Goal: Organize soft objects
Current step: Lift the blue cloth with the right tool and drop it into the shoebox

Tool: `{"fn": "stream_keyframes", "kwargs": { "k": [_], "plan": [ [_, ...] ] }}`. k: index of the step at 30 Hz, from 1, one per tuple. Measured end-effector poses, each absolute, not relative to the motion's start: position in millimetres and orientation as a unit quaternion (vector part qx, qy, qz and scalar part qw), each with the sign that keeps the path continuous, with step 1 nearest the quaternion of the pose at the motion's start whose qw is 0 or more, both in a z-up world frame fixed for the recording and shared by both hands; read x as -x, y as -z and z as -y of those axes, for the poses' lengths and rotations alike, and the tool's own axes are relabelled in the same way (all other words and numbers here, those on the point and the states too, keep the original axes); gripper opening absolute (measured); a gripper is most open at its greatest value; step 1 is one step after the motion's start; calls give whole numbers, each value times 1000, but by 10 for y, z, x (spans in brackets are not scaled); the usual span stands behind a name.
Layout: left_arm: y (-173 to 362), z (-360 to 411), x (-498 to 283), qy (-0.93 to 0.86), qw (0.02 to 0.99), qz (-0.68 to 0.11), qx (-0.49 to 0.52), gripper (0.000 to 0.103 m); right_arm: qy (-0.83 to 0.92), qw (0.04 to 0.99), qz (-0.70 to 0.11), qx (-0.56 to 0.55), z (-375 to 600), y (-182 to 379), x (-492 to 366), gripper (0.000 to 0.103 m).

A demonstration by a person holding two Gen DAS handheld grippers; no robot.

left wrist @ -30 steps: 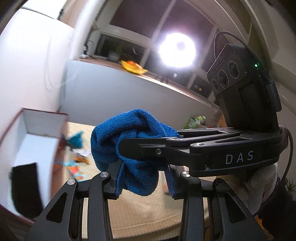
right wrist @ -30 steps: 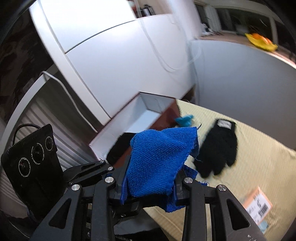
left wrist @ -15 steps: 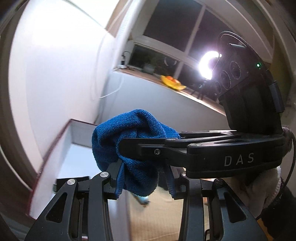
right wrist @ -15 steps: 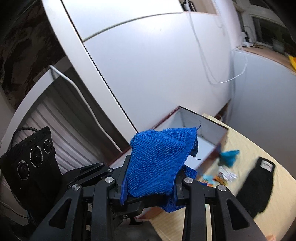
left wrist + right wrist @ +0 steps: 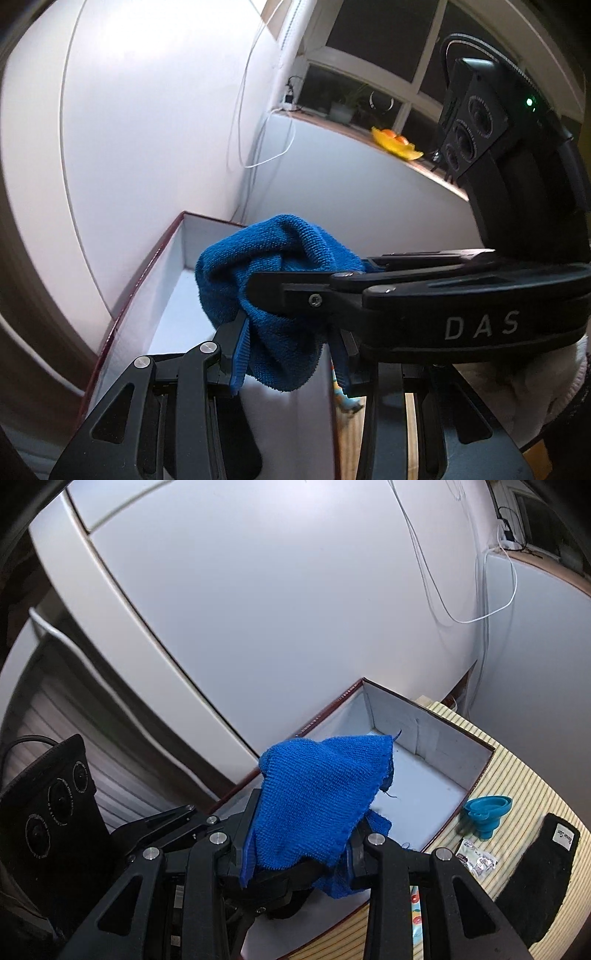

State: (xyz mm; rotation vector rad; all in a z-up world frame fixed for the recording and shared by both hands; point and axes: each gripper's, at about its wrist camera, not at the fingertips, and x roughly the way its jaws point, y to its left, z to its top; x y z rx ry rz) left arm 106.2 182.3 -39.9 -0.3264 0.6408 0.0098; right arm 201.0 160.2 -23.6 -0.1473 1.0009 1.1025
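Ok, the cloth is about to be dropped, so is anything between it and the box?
Nothing visible. The blue cloth, gripped by both the left gripper and right gripper, hangs above the open box, whose visible floor is bare.

A white wall (image 5: 295, 609) fills the upper middle of the right view, with a dark seam curving across it. A white cable (image 5: 491, 616) loops down at upper right. In the lower left sits a slatted grey panel (image 5: 55, 701). A yellow striped surface (image 5: 524, 775) lies at lower right. In the left view, a dark window (image 5: 388, 55) with white frames spans the top, above a brown sill (image 5: 369, 133) holding a potted plant (image 5: 343, 107) and a yellow dish (image 5: 395, 142).
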Motion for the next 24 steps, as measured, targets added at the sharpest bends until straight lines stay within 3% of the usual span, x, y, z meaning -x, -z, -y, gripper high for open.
{"fn": "stream_keyframes", "kwargs": {
  "k": [4,8,10,24],
  "plan": [
    [475,-1853,-1101,-23,931,-328,156,35,-494,734,-463,63,-1588,280,-2068,34],
    [556,-1908,-1131,-54,927,-340,150,40,-485,740,-463,50,-1508,272,-2135,45],
    [570,-1927,-1110,-60,925,-341,153,58,-483,743,-462,44,-1457,258,-2154,46],
    [367,-1709,-884,-30,934,-318,157,59,-457,766,-452,16,-762,80,-2070,56]
  ]
}}
